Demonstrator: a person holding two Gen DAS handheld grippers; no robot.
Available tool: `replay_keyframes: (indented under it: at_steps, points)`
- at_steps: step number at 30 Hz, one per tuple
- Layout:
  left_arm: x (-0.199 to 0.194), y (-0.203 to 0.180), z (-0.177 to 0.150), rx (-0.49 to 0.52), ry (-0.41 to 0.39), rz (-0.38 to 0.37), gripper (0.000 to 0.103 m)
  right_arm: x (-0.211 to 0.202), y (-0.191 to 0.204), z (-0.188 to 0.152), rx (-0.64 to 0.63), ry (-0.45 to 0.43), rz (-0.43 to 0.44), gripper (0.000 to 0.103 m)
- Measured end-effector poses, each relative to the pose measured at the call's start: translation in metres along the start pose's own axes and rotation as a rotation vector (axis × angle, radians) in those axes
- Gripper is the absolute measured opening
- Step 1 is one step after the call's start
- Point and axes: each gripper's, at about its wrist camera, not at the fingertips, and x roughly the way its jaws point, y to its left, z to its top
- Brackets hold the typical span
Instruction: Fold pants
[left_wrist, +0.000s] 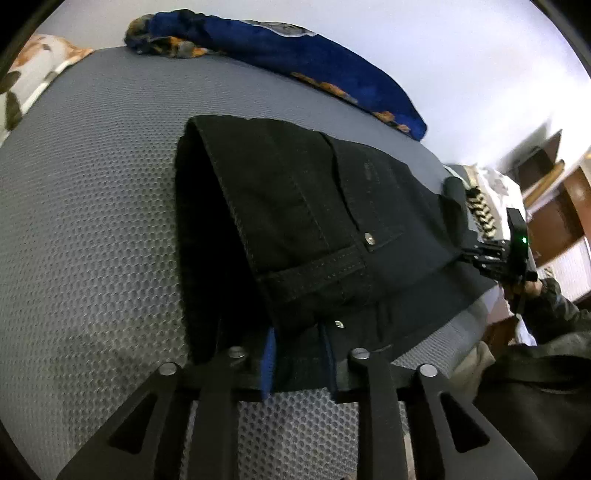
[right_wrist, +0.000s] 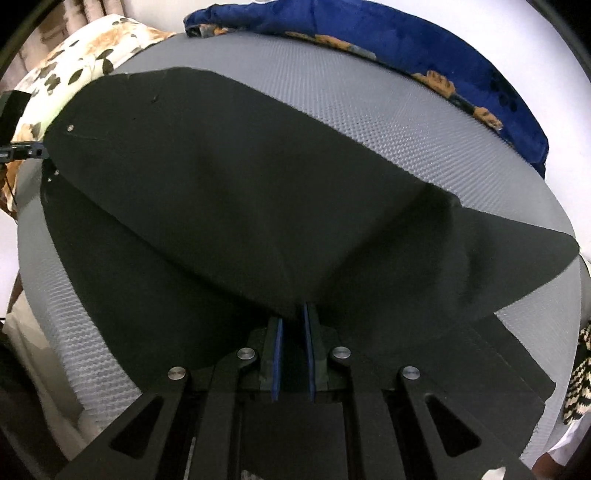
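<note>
Black pants (left_wrist: 314, 221) lie on a grey textured bed surface (left_wrist: 92, 221). In the left wrist view my left gripper (left_wrist: 299, 354) is shut on the waistband end, near a metal button (left_wrist: 338, 324). The right gripper (left_wrist: 491, 254) shows at the far right of that view, gripping the pants' other side. In the right wrist view my right gripper (right_wrist: 293, 347) is shut on a lifted fold of the pants (right_wrist: 240, 206), which rises from the bed (right_wrist: 369, 110). The left gripper (right_wrist: 22, 151) shows at the far left edge.
A rolled blue blanket with orange print (left_wrist: 295, 55) (right_wrist: 424, 48) lies along the bed's far edge. A floral pillow (right_wrist: 85, 62) sits at the far left. Wooden furniture (left_wrist: 554, 206) stands to the right, beyond the bed.
</note>
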Motion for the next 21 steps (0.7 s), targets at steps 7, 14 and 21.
replay_keyframes:
  at_steps: [7,14,21]
  points:
    - [-0.033,0.005,-0.009,-0.124,-0.049,0.12,0.059,0.002,0.0,-0.003,0.015,-0.019,0.003,0.009]
    - [-0.046,-0.007,-0.023,-0.334,-0.082,0.032,0.058,0.004,-0.003,-0.006,0.03,-0.046,0.021,0.009]
    - [-0.008,-0.002,-0.009,-0.529,-0.082,0.022,0.057,0.006,-0.004,-0.01,0.037,-0.068,0.028,0.009]
